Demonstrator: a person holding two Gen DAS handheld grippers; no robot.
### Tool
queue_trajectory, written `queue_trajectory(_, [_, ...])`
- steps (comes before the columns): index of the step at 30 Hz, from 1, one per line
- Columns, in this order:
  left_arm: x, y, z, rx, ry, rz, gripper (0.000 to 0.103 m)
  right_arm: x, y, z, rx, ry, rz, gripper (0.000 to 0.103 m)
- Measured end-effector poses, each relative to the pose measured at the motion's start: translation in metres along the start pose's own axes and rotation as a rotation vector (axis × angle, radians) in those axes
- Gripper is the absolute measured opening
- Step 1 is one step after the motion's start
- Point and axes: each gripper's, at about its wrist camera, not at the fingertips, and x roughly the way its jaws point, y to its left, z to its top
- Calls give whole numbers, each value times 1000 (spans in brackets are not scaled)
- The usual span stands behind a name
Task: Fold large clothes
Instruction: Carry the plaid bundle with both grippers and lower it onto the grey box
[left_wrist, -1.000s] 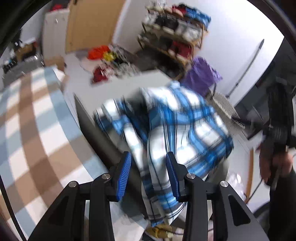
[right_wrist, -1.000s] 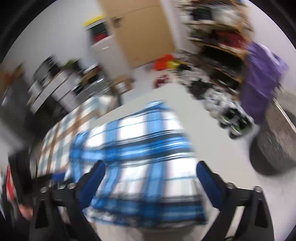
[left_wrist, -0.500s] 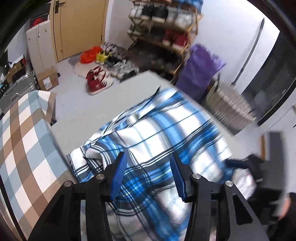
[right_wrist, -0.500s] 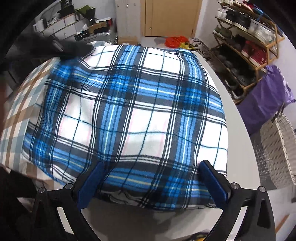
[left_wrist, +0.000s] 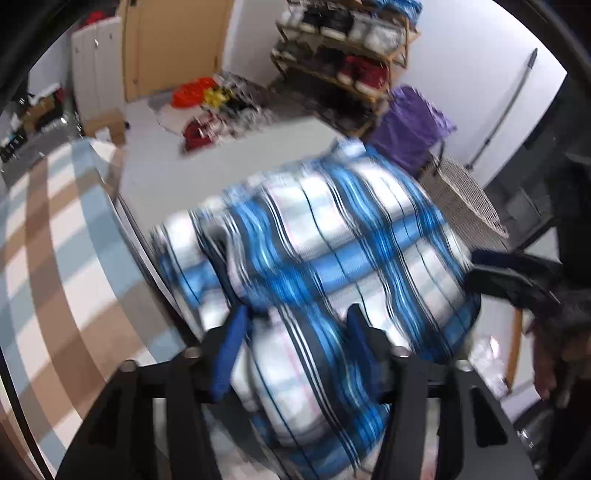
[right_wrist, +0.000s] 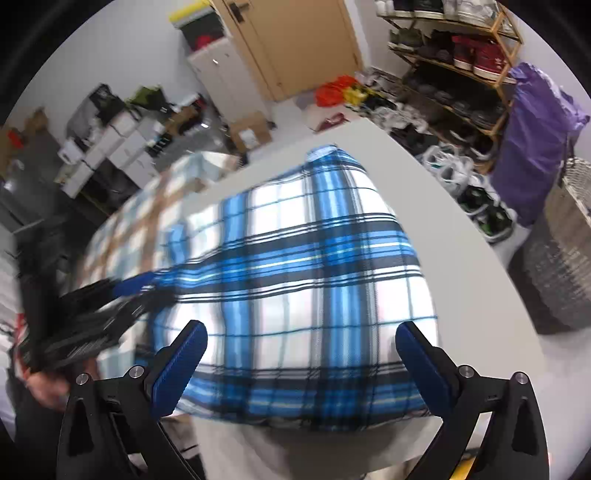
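Blur smears the plaid shirt (left_wrist: 332, 266) in the left wrist view, so its folds and edges are hard to read there; its lower part runs out of sight behind the left gripper (left_wrist: 295, 343). In the right wrist view the shirt (right_wrist: 314, 288) is sharper, lying spread on the pale grey surface (right_wrist: 461, 258), its near edge hanging close to the surface's front edge. A checked brown and blue bedcover (left_wrist: 55, 258) lies just beside the surface. Behind stand a wooden shoe rack (right_wrist: 461, 55), a purple bag (right_wrist: 535, 140), a wicker basket (right_wrist: 561, 266) and a tan door (right_wrist: 295, 40).

The left gripper points down at the near part of the shirt, cloth bunched between its blue fingers (left_wrist: 229, 354), which look closed on it, though blur leaves the grip uncertain. The right gripper (right_wrist: 303, 369) hovers low over the shirt's near edge, its fingers (right_wrist: 177, 369) spread wide and holding nothing.
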Motion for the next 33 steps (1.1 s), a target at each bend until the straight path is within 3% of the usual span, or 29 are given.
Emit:
queue_trajectory(3, [14,1,-15,24,22,26,54,28,-6,-1,47,74,-39,103])
queue_trajectory(5, [18,4,-22,22,14,37,59,36,-1,-2,3,59,-80,103])
queue_trajectory(9, [14,7,-22,-4,19,37,60,46,20,-7,-101,71,-201,103])
queue_trajectory(11, [8,7,-20,-14,17,36,60,41,22,-8,-86,69,-199,103])
queue_trajectory(16, [8,3,-22,-7,18,0,60,22,1,-8,58,23,-85,103])
queue_trajectory(18, [20,2,-26,0,42,13,60,32,2,-10,15,56,-106,103])
queue_trajectory(23, [32,9,-29,-55,56,4,70,55,36,-23,-196,63,-295,103])
queue_trajectory(26, [38,15,-25,-104,82,-40,70,60,37,-20,-220,66,-297,103])
queue_trajectory(31, [41,9,-14,-100,134,-16,70,62,28,-14,-217,44,-263,103])
queue_trajectory(33, [32,9,-14,-90,107,-1,70,60,25,-14,-196,20,-257,103])
